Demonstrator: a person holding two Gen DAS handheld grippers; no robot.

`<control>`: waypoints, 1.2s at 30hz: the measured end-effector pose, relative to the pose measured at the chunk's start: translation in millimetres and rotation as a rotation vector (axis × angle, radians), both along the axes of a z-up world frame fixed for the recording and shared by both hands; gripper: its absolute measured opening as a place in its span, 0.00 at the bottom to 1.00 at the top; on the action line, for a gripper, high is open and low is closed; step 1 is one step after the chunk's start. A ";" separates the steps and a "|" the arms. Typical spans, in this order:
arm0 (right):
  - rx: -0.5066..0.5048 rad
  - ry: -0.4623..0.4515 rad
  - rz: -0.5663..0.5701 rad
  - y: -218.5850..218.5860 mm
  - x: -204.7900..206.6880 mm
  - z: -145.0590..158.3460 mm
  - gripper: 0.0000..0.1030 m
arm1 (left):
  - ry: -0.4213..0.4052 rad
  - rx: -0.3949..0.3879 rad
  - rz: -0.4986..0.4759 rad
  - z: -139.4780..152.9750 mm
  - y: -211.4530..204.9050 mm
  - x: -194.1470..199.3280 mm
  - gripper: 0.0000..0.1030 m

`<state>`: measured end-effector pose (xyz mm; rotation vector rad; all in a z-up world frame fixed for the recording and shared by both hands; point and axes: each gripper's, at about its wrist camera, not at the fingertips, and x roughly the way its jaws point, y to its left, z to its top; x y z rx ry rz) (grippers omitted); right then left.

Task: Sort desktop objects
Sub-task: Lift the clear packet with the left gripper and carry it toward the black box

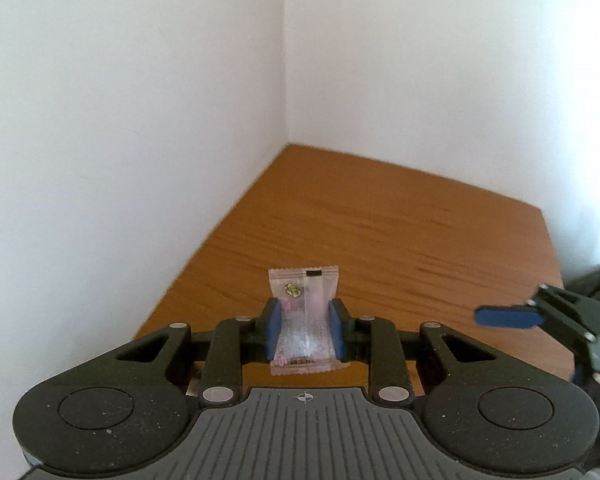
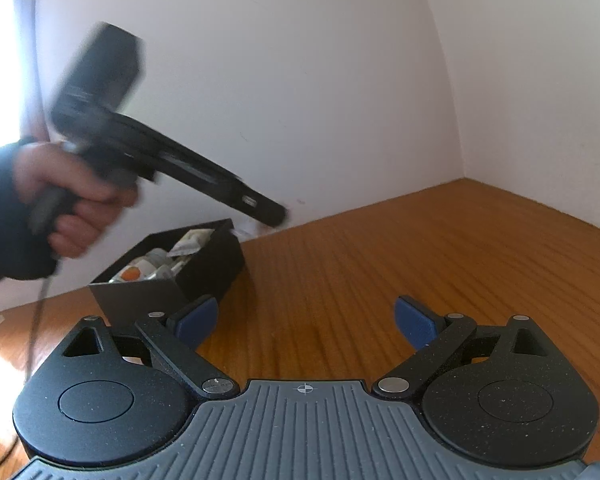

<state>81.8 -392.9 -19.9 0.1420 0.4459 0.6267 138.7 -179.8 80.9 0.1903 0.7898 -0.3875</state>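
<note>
In the left wrist view my left gripper (image 1: 305,330) is shut on a small clear plastic sachet (image 1: 304,312) with pink print, held above the wooden desk (image 1: 400,224). In the right wrist view my right gripper (image 2: 306,318) is open and empty, low over the desk (image 2: 380,264). A black open box (image 2: 180,270) with several small packets inside stands at the left by the wall. The left gripper (image 2: 276,214) shows above the box, held by a hand. One blue fingertip of the right gripper (image 1: 504,316) shows at the right of the left wrist view.
White walls meet in a corner behind the desk (image 1: 286,136). The desk's right edge (image 1: 552,248) drops off near the right gripper. A cable (image 2: 36,320) hangs from the left hand at the left.
</note>
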 end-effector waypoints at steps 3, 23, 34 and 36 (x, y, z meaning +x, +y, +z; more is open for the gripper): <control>-0.007 0.003 0.004 2.0 0.9 -0.3 0.92 | -0.030 0.005 0.033 10.6 14.7 -27.2 0.27; -0.106 -0.101 0.146 95.7 -43.9 29.3 1.00 | -0.124 0.004 0.144 36.1 122.5 -164.2 0.27; -0.142 -0.144 0.238 130.7 -48.1 23.4 1.00 | -0.093 -0.010 0.216 1.4 159.1 -198.8 0.27; -0.141 -0.147 0.242 129.5 -49.1 21.8 1.00 | -0.086 -0.012 0.226 -3.6 164.2 -202.4 0.27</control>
